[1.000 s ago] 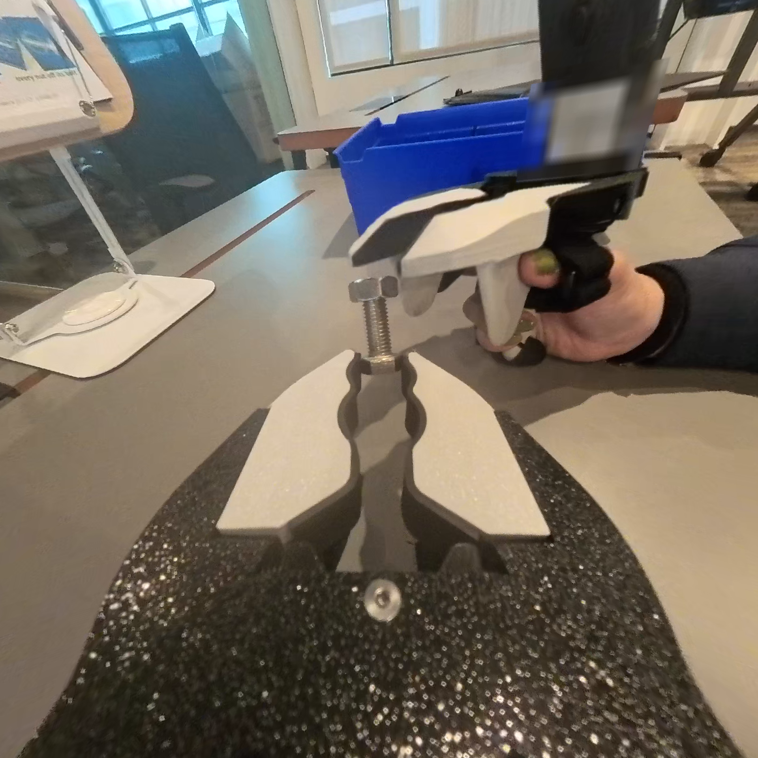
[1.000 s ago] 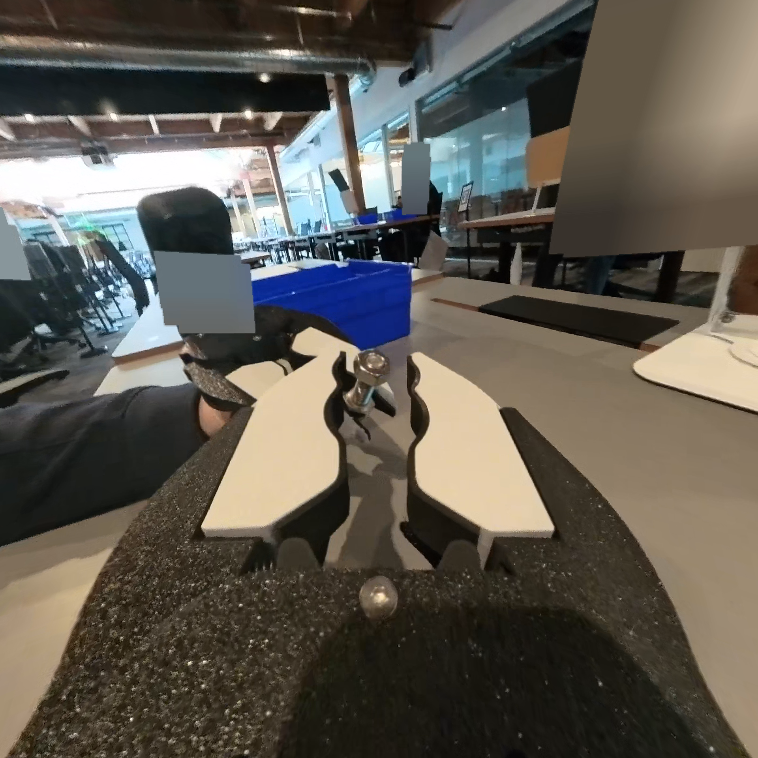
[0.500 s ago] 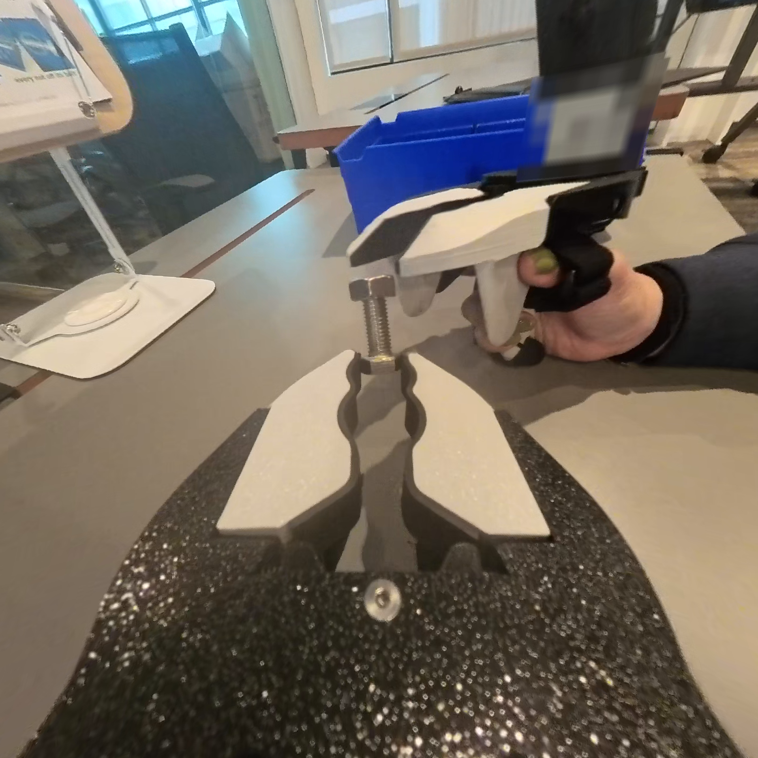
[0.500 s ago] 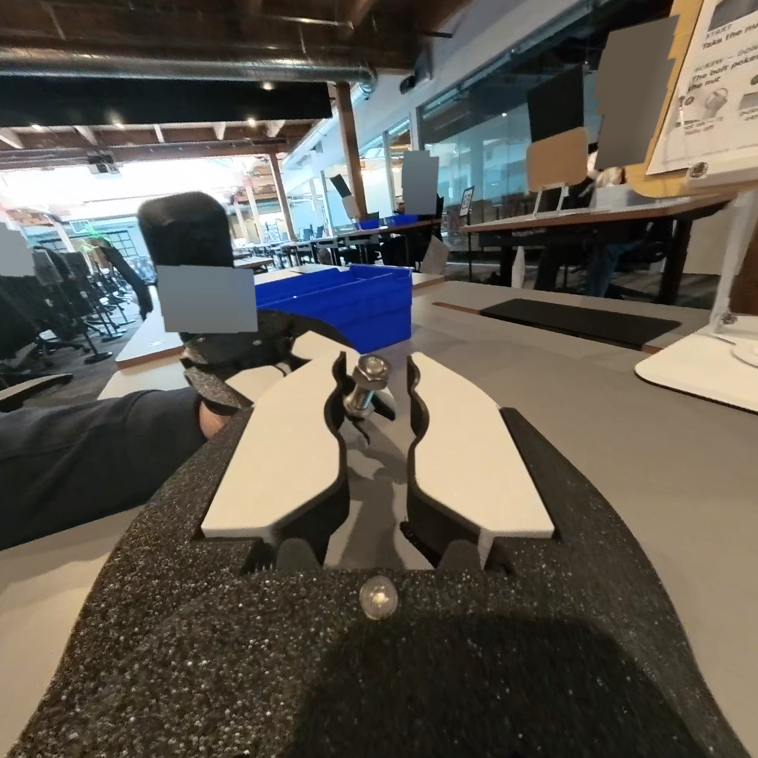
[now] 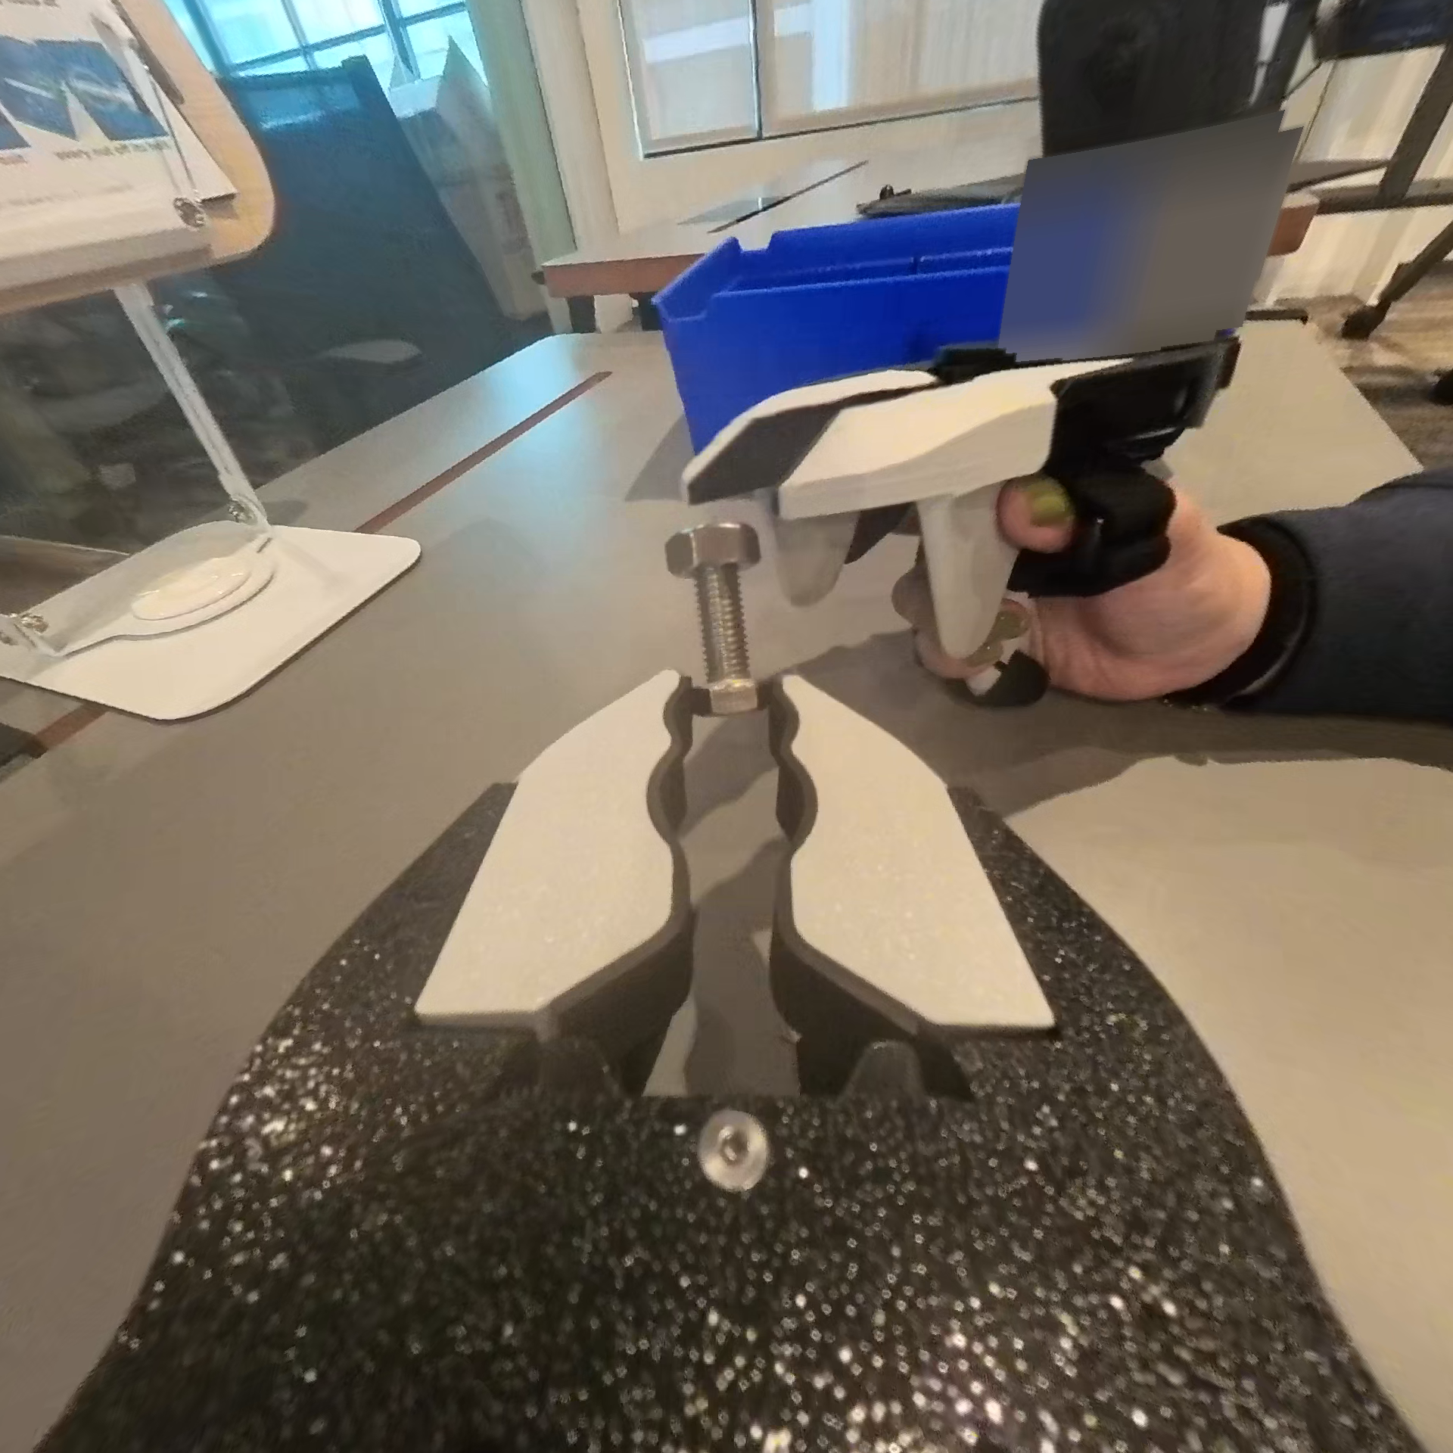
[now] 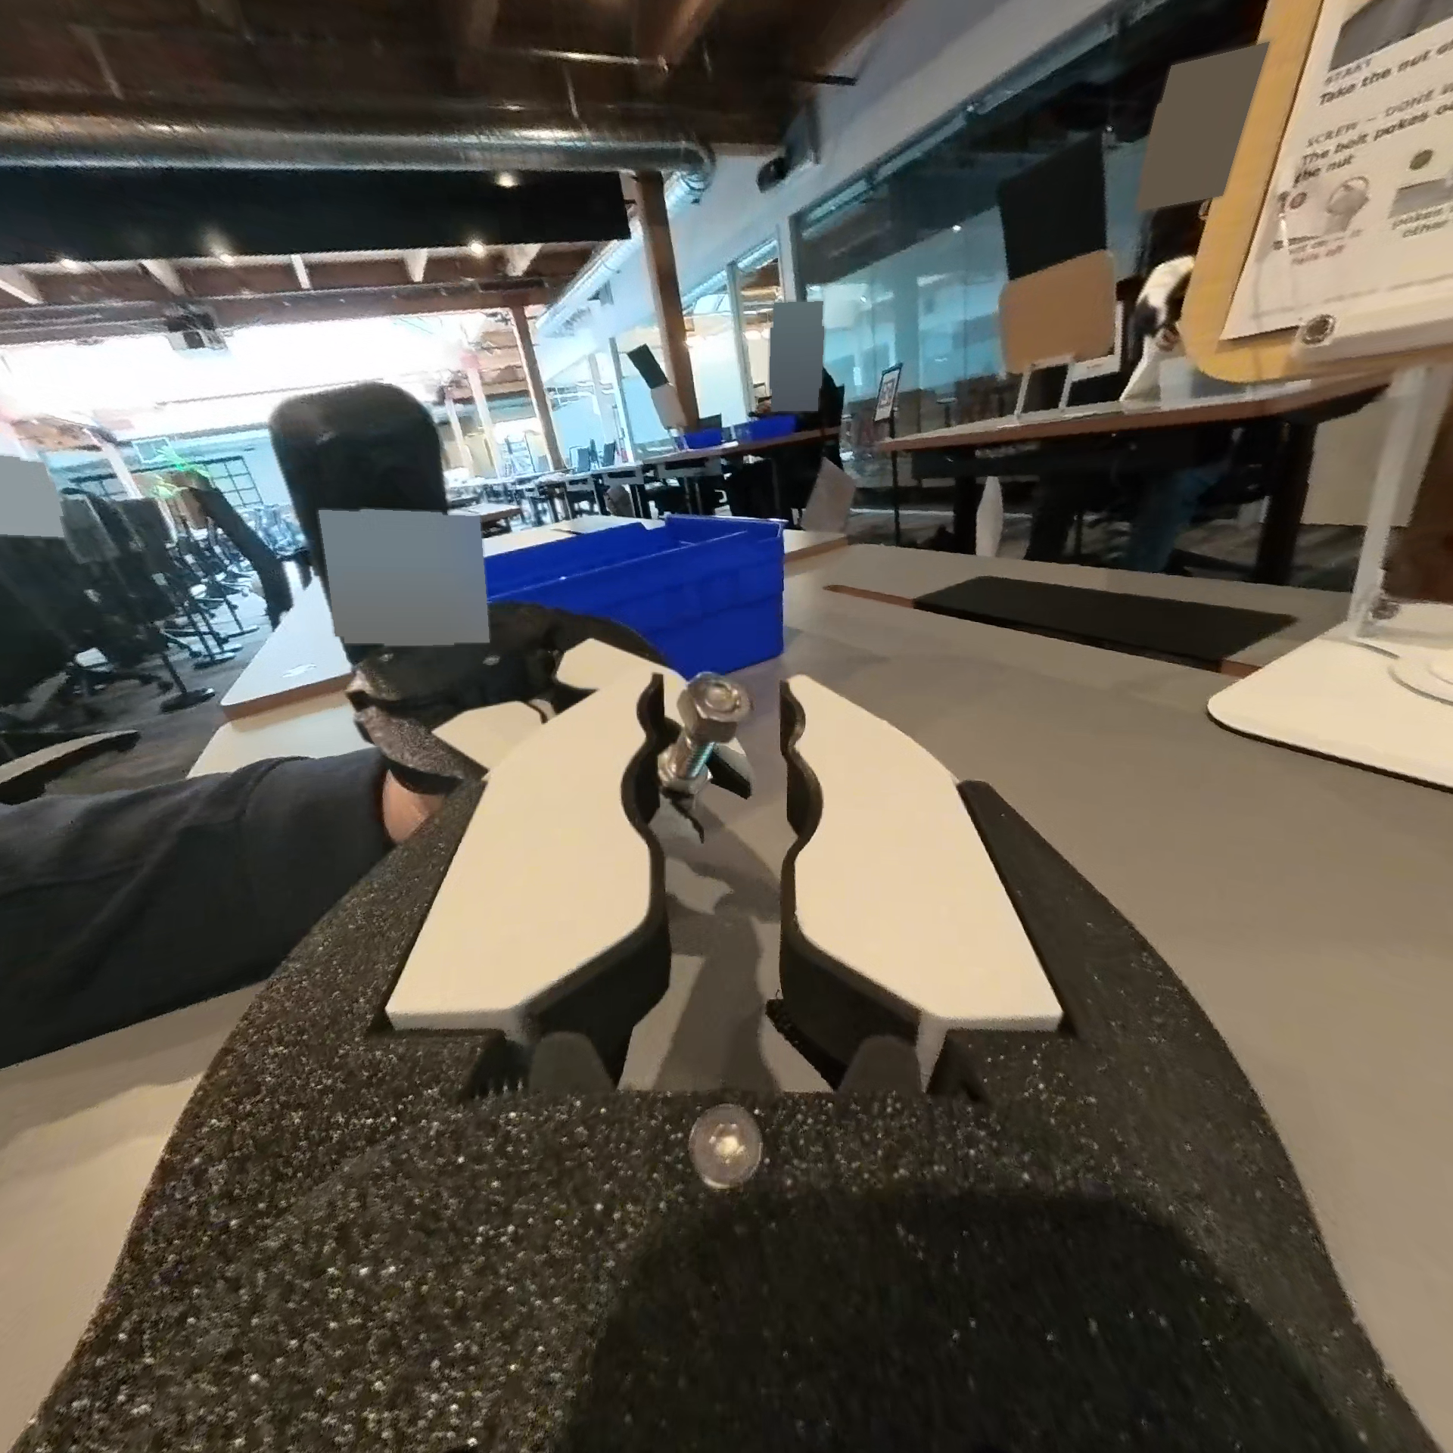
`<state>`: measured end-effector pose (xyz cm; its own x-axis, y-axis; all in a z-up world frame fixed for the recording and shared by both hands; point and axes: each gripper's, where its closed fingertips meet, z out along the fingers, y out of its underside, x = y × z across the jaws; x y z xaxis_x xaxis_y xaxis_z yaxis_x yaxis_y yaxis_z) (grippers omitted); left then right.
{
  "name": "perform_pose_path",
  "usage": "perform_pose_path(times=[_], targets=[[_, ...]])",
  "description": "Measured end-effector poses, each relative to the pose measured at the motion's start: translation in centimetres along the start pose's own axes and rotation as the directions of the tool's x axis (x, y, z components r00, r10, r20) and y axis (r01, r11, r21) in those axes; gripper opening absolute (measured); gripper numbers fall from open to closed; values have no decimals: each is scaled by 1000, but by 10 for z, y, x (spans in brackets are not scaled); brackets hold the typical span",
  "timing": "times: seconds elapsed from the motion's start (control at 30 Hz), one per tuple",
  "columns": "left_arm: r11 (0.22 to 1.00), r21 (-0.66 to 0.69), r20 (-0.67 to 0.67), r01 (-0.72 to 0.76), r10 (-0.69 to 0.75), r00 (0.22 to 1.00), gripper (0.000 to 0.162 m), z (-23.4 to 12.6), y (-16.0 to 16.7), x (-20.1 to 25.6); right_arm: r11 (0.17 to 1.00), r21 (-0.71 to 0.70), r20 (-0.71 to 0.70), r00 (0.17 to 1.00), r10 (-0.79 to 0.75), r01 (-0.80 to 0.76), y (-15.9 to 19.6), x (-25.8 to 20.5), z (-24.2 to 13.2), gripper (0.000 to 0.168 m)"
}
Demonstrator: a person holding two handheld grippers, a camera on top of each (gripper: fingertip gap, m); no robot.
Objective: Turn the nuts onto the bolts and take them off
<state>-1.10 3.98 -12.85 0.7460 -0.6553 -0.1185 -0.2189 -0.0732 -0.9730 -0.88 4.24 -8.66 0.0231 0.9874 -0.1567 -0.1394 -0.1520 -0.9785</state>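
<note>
The nut (image 5: 731, 697) is pinched at the left gripper (image 5: 727, 692) tips, so the bolt (image 5: 719, 609) stands upright (head up). The right gripper (image 6: 711, 708) is held spread around the bolt head, apparently for turning.

Right tongs (image 6: 714, 700) sit apart w/ a gap between, bolt (image 6: 698, 733) head in that gap near the tips; can't tell if touching. Bolt tilted, hex head up, nut (image 6: 682, 769) low on the thread. Left tongs (image 6: 542, 708) beyond, at the nut end, dark sleeve (image 6: 181, 873) at left. Blue bin (image 6: 668, 582) behind on grey worktop (image 6: 1101, 825). White stand base (image 6: 1337, 708) at right, black mat (image 6: 1101, 621) near it.
</note>
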Motion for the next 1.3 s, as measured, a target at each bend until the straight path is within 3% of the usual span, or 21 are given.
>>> perform_pose_path(times=[0.03,0.33,0.5,0.7,0.93,1.1,1.3], targets=[[1000,-8,-1,-10,10,1000,18,1,1,1,1000,-7,-1,1000,0,0,1,0,1,28],[999,43,11,26,-27,1000,18,-4,-5,-5,999,-54,-90,996,0,-5,8,15,-3,23],[999,29,5,17,-17,1000,18,-2,-3,-3,1000,14,-5,1000,6,-6,-3,2,-3,28],[1000,1,-1,-28,28,1000,18,1,-1,3,1000,-19,-23,1000,5,-5,3,4,0,26],[999,43,15,19,-19,1000,18,-4,-5,-5,998,-61,-89,996,-3,-2,8,15,-3,22],[1000,18,8,-3,3,1000,18,-1,-2,-1,1000,22,1,1000,1,-1,-4,1,-4,27],[999,1,-2,-46,46,999,18,3,-1,6,1000,-21,-19,1000,1,-1,3,3,0,27]])
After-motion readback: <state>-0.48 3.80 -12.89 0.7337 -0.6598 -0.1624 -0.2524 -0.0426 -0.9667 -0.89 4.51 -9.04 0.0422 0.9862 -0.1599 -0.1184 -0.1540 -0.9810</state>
